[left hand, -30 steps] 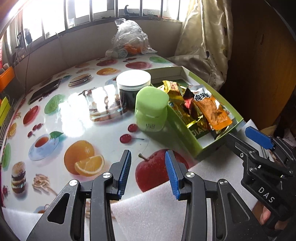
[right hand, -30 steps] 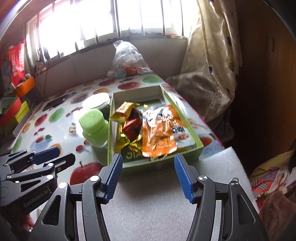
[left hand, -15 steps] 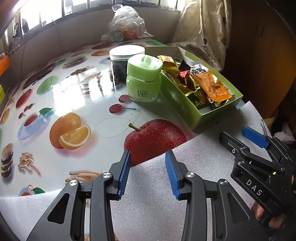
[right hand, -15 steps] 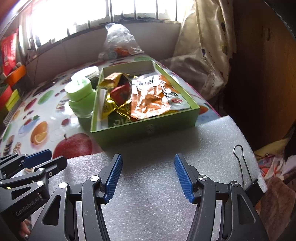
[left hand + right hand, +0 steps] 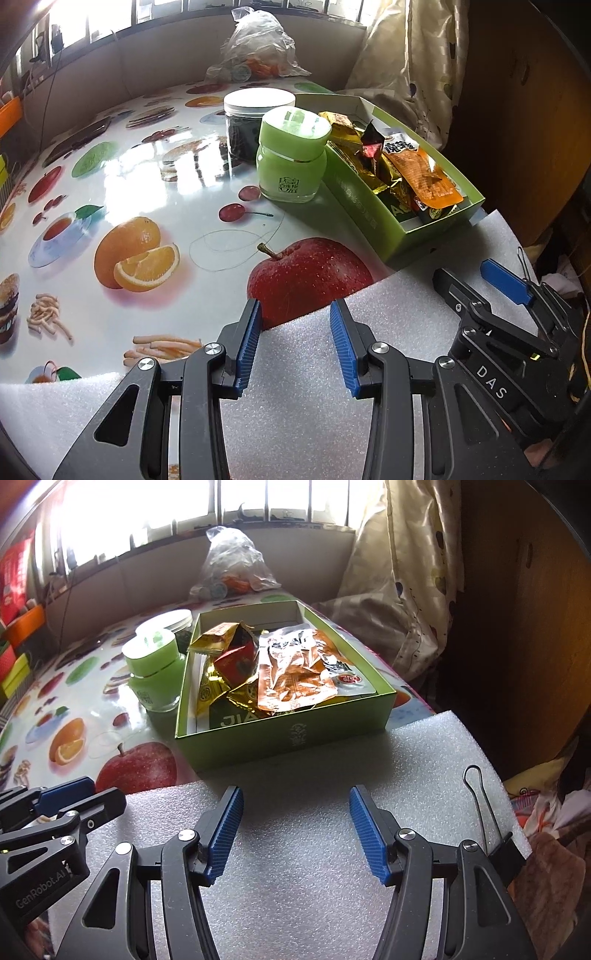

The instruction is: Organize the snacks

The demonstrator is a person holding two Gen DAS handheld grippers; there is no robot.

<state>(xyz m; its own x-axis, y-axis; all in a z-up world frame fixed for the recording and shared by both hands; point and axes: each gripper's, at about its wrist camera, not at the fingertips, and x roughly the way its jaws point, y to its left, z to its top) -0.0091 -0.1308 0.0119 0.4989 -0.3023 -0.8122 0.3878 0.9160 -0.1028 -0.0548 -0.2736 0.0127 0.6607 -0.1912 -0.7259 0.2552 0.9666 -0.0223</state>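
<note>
Table (image 5: 155,173) w/ glossy fruit print is carrying a green box (image 5: 295,734); snack packets (image 5: 295,672) are lying piled inside. Green jar (image 5: 157,672) is standing just beside its wall, so a sideways reach risks toppling it. Left tool (image 5: 295,343) & right tool (image 5: 295,830) are both hanging released, empty, over foam (image 5: 314,886).

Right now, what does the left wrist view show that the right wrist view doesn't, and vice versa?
Left wrist only: the printed cherries and tea cup on the tablecloth, and the black jar's dark contents under its white lid.

Right wrist only: the binder clip on the foam's right edge, and the box's empty far end.

Both: green jar, snack packets, foam sheet, plastic bag, both grippers open and empty.
</note>
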